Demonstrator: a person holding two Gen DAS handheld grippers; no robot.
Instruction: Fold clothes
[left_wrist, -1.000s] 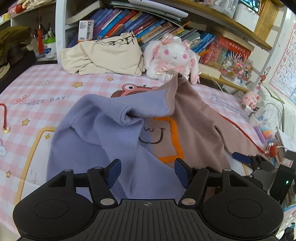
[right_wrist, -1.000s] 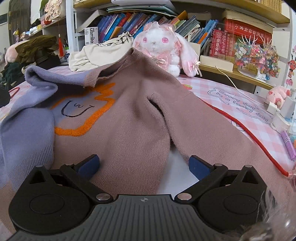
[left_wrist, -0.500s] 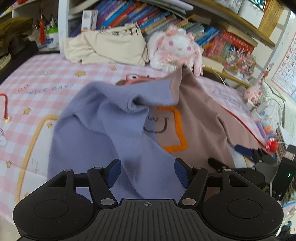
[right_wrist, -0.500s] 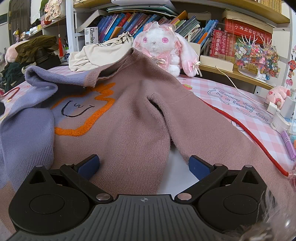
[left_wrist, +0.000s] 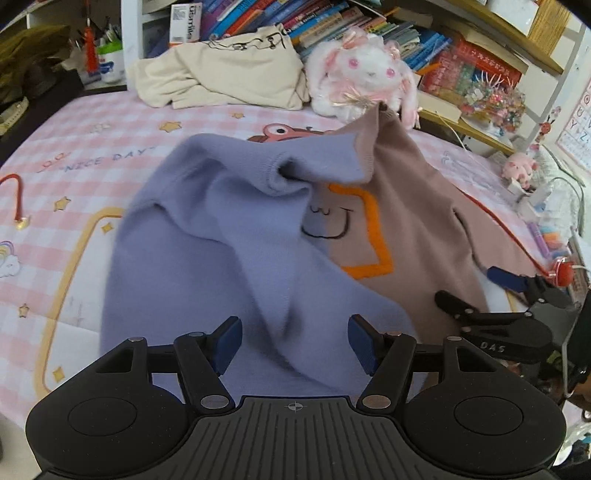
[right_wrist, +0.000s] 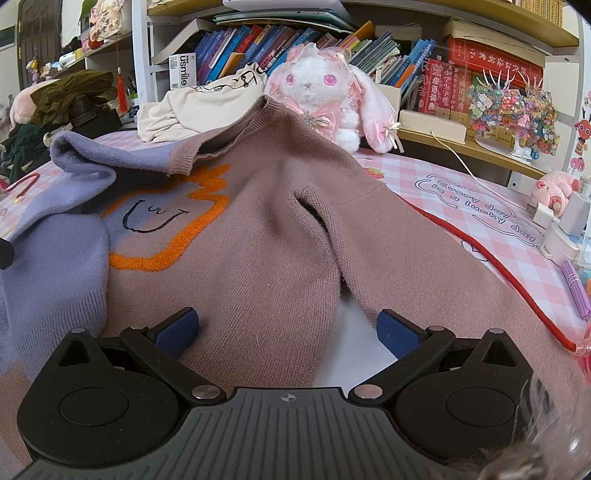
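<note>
A two-tone sweater lies crumpled on the pink checked tablecloth (left_wrist: 74, 155): a lilac half (left_wrist: 207, 243) and a brown half (right_wrist: 266, 236), with an orange-outlined smiling face patch (left_wrist: 354, 229) in the middle. The lilac sleeve is folded over the body. My left gripper (left_wrist: 295, 343) is open and empty, just above the lilac hem. My right gripper (right_wrist: 288, 328) is open and empty, its fingers straddling the brown hem beside the brown sleeve (right_wrist: 424, 266). The right gripper also shows at the right edge of the left wrist view (left_wrist: 495, 291).
A cream garment (left_wrist: 229, 70) and a white plush rabbit (right_wrist: 325, 96) sit at the table's back edge before bookshelves (right_wrist: 280, 40). A red cord (right_wrist: 498, 266) runs along the brown sleeve. Chargers, a pink pig toy (right_wrist: 554, 188) and pens lie at the right.
The left gripper has risen and tilted down, so the sweater sits lower and farther in its view. The right gripper and the sweater have not visibly moved.
</note>
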